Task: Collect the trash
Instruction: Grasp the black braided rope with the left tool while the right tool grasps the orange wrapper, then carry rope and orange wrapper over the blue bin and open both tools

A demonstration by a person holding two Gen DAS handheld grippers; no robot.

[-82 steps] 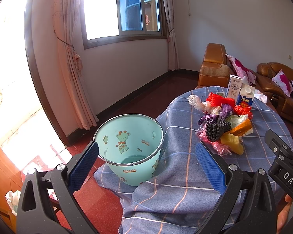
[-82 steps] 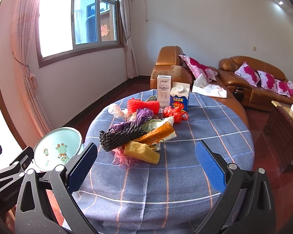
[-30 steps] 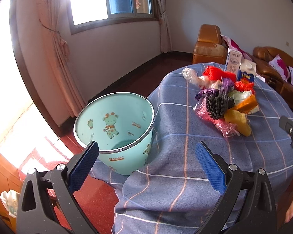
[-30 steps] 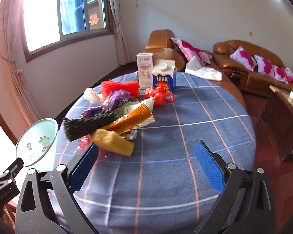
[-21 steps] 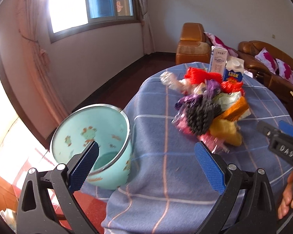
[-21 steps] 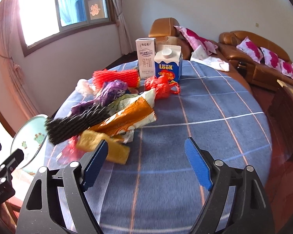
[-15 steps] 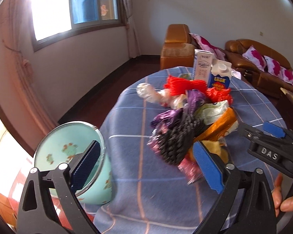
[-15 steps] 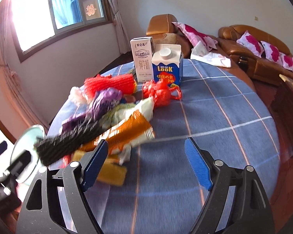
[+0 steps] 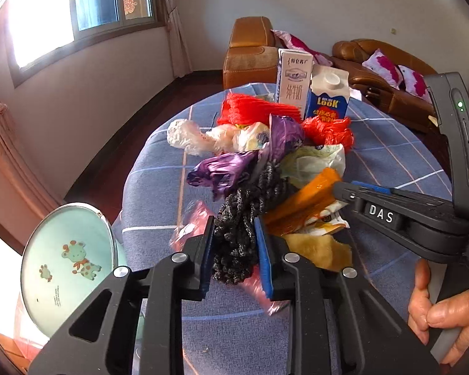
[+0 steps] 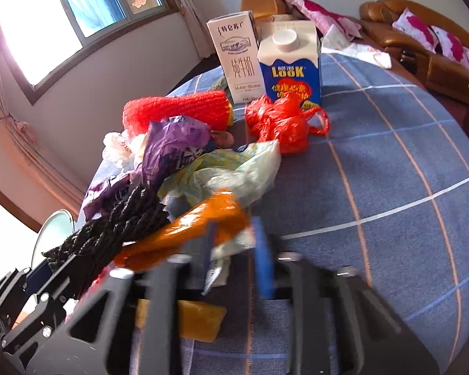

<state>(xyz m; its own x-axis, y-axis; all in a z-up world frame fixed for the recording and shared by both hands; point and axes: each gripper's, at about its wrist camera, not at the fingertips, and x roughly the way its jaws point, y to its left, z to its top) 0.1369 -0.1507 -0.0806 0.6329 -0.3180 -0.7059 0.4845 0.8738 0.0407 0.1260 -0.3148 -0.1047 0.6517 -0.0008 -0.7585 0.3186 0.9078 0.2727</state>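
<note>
On the table, the left gripper has just clamped the black net and the right gripper the orange wrapper; lift both slowly towards the bin.

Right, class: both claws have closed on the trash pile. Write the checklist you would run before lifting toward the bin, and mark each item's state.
1. Left claw grips the black foam net: ok.
2. Right claw grips the orange wrapper: ok, though blurred.
3. Net free of the purple bag: cannot tell.
4. Pink plastic film clear of the left pads: cannot tell.
5. Giraffe bin open and upright: ok.
6. Milk cartons clear of both claws: ok.
</note>
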